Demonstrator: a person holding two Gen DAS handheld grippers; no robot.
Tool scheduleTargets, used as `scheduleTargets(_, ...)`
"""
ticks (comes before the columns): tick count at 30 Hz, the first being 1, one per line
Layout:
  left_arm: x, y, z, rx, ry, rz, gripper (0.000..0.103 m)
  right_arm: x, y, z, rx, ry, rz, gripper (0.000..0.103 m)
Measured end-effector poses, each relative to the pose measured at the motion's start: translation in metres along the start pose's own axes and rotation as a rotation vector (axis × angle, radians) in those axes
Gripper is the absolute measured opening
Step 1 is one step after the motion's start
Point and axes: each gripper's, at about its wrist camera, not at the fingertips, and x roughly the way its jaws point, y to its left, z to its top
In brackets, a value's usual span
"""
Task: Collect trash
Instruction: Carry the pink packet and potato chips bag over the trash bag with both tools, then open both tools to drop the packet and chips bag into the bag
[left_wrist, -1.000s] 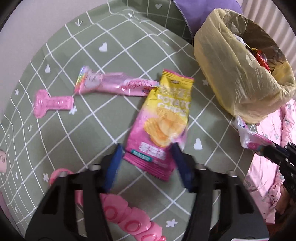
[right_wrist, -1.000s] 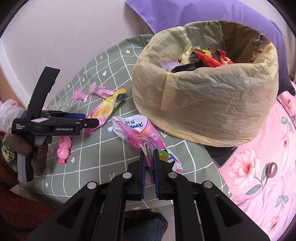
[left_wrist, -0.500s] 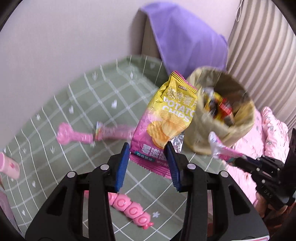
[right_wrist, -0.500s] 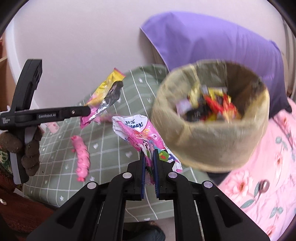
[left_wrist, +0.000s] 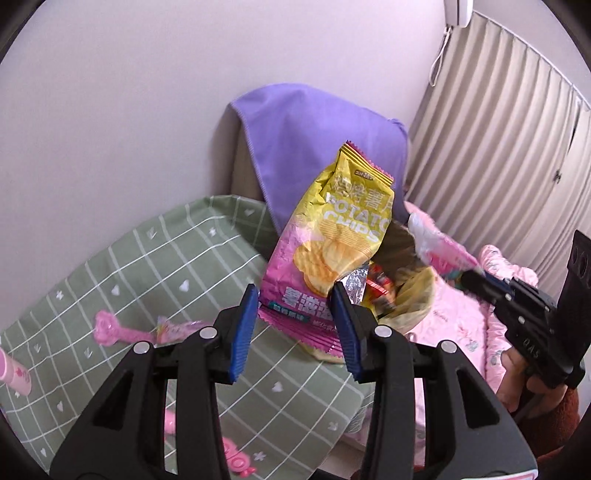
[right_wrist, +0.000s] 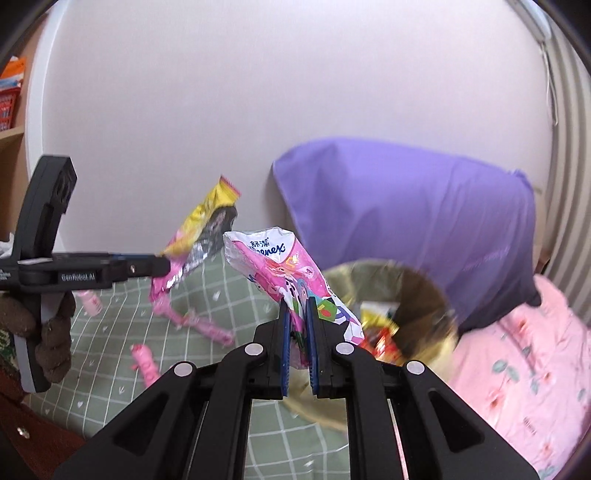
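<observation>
My left gripper is shut on the bottom edge of a yellow and pink potato chips bag, which stands up in the air above the table. The right wrist view shows the same bag hanging from the left gripper at the left. My right gripper is shut on a pink Kleenex tissue wrapper, held high beside the bin. The bin with a yellow liner, holding several wrappers, sits just below and ahead of both grippers. The chips bag hides most of the bin in the left wrist view.
Pink wrappers and a pink strip of packets lie on the green checked tablecloth. A purple pillow stands behind the bin against the wall. Pink floral bedding lies to the right, with a curtain behind.
Both grippers have risen well above the table. The left one closed on the chips bag and lifted it off the cloth; the right one carried the tissue wrapper up toward the bin.
</observation>
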Motion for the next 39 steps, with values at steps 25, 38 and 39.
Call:
scheduleTargets(25, 0.165, -0.053, 0.033, 0.031, 0.239, -0.136, 0.040, 0.059, -0.122, 0.019, 0.175, 0.115, -0.087, 0.010)
scheduleTargets(38, 0.207, -0.040, 0.025, -0.061, 0.306, -0.175, 0.045, 0.108, -0.137, -0.001, 0.307, 0.178, -0.069, 0.010)
scheduleTargets(39, 0.207, -0.039, 0.024, -0.068, 0.304, -0.182, 0.045, 0.108, -0.138, -0.003, 0.313, 0.182, -0.076, 0.011)
